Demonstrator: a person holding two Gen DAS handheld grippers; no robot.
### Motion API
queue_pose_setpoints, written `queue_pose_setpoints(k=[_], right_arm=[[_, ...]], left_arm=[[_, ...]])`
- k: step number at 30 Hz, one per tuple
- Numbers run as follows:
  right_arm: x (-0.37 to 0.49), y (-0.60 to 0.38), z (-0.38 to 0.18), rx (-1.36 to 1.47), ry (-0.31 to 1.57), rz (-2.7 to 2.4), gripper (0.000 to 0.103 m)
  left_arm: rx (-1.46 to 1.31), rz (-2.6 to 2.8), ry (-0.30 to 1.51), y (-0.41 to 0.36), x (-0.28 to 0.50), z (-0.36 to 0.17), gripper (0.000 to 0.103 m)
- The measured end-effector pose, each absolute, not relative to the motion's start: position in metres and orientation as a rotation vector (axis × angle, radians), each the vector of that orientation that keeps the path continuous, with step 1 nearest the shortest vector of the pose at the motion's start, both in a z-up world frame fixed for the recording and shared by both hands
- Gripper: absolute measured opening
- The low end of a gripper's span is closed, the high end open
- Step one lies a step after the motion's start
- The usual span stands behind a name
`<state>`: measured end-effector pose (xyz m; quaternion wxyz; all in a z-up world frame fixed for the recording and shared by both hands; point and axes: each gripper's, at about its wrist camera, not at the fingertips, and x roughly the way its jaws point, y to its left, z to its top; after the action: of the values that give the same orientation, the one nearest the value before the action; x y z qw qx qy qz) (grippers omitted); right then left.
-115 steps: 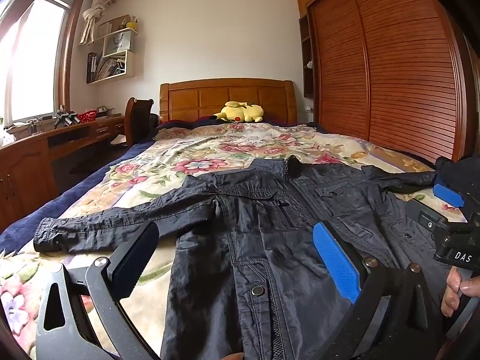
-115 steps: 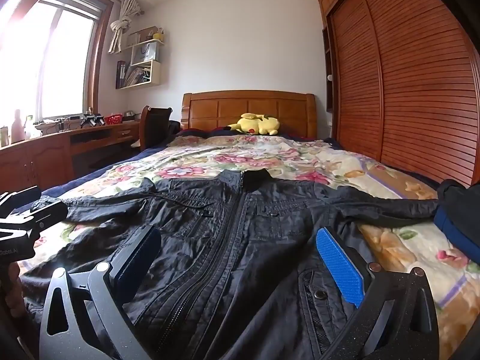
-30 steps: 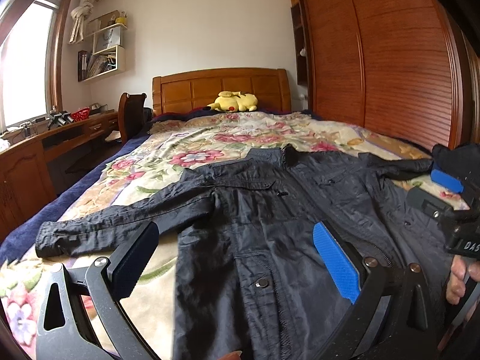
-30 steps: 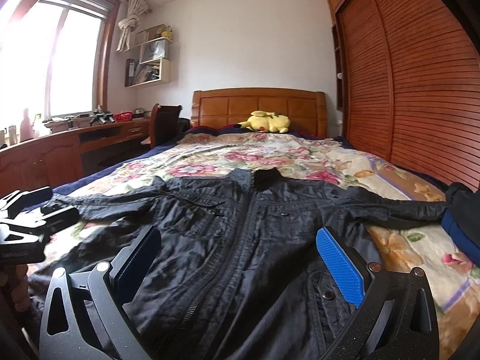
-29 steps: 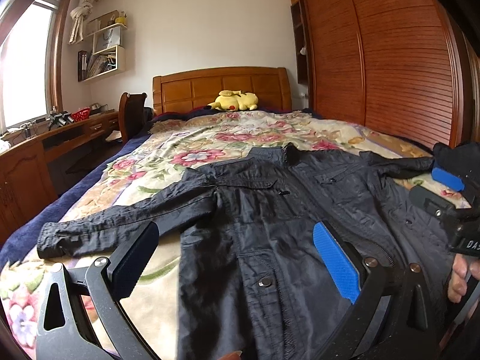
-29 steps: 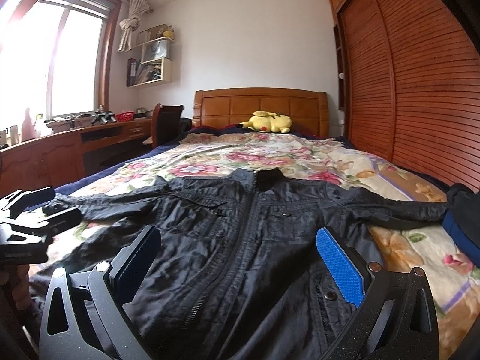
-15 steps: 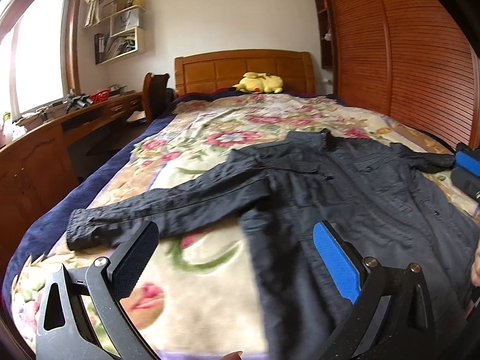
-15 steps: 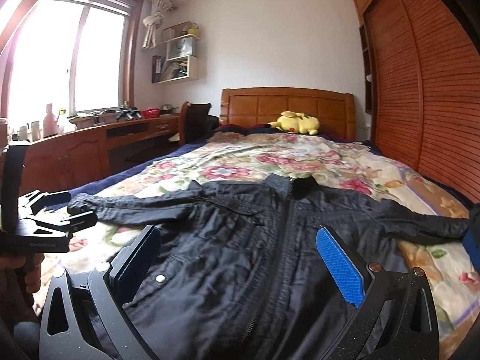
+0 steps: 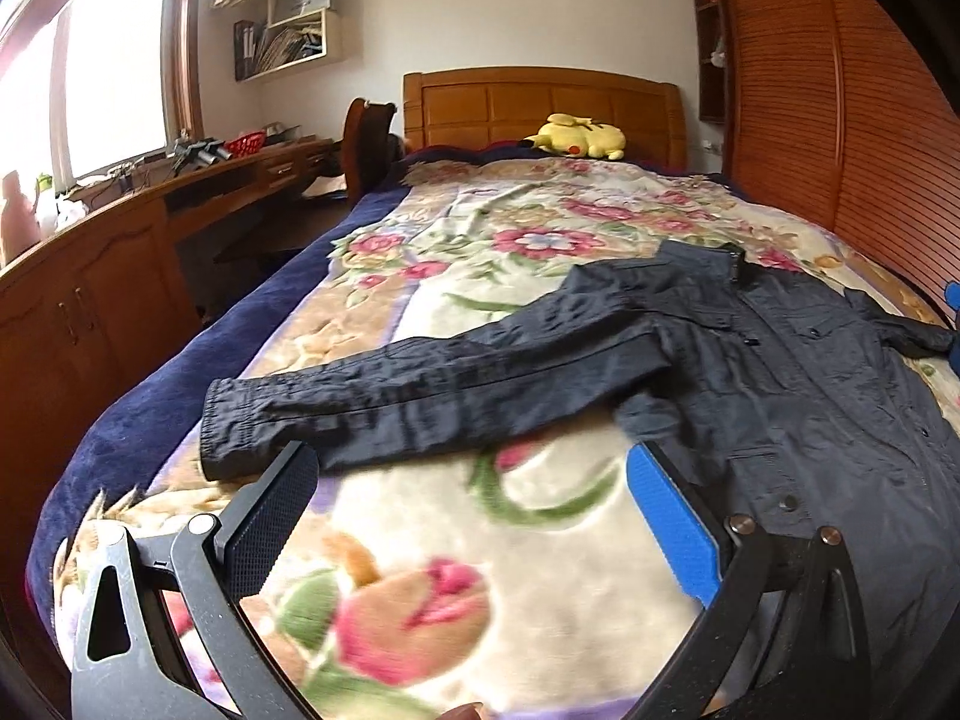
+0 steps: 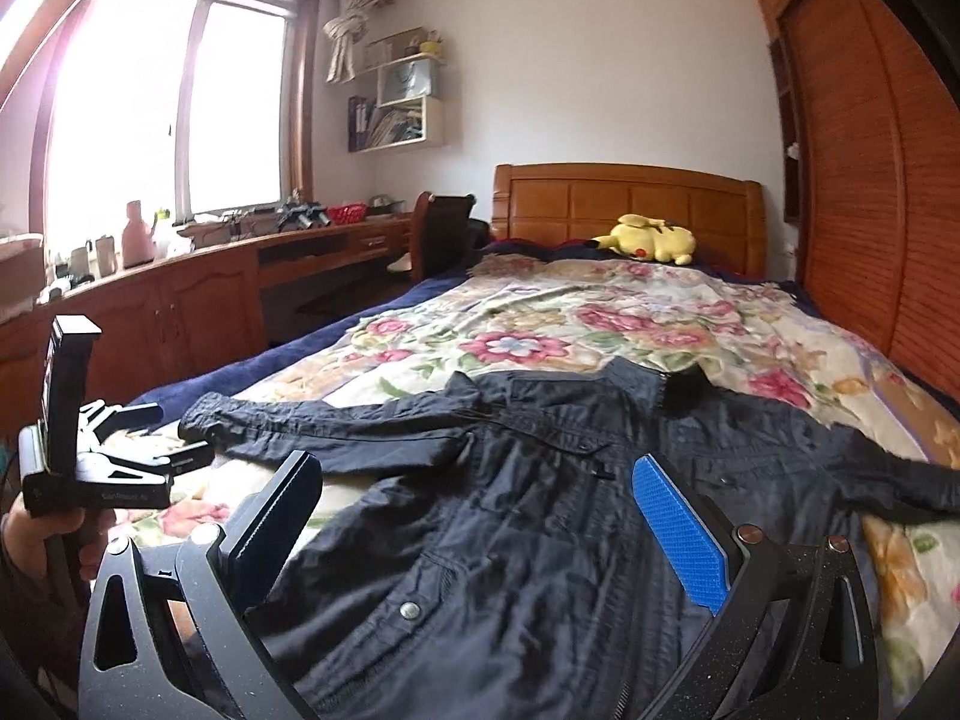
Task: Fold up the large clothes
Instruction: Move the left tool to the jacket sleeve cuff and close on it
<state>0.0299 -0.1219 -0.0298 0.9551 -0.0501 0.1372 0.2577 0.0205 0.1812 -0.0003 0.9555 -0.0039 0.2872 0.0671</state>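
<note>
A dark navy jacket (image 9: pixel 750 360) lies spread flat, front up, on the floral bedspread (image 9: pixel 540 222). Its left sleeve (image 9: pixel 420 396) stretches out toward the bed's left edge. My left gripper (image 9: pixel 468 516) is open and empty, hovering over bare bedspread just below that sleeve's cuff. My right gripper (image 10: pixel 474 522) is open and empty above the jacket's (image 10: pixel 540 510) lower front. The left gripper also shows at the left of the right wrist view (image 10: pixel 144 438), near the sleeve cuff (image 10: pixel 204 414).
A wooden headboard (image 10: pixel 624 204) with a yellow plush toy (image 10: pixel 651 238) is at the far end. A wooden desk (image 10: pixel 198 276) and chair (image 10: pixel 441 228) run along the left. A slatted wardrobe (image 10: pixel 870 180) stands on the right.
My left gripper has swung left, from over the jacket's body to beside the left sleeve cuff. My right gripper has also shifted left over the jacket. Both stay open.
</note>
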Motion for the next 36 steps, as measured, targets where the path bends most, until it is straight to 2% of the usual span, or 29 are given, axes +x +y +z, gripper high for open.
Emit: queue_pose_setpoints(k=[12, 26, 32, 36], right_arm=[[0.055, -0.094, -0.031, -0.136, 0.352, 0.632, 0.103], [0.089, -0.092, -0.064, -0.176, 0.519, 0.714, 0.103], [0.093, -0.099, -0.06, -0.18, 0.542, 0.709, 0.103], [0.092, -0.087, -0.062, -0.194, 0.545, 0.7, 0.103]], left_arm=[[-0.063, 0.203, 0.667, 0.263, 0.04, -0.019, 0.102], [-0.212, 0.287, 0.779, 0.357, 0.076, -0.044, 0.076], [-0.221, 0.317, 0.817, 0.373, 0.094, -0.057, 0.069], [-0.223, 0.322, 0.853, 0.375, 0.1, -0.067, 0.069]])
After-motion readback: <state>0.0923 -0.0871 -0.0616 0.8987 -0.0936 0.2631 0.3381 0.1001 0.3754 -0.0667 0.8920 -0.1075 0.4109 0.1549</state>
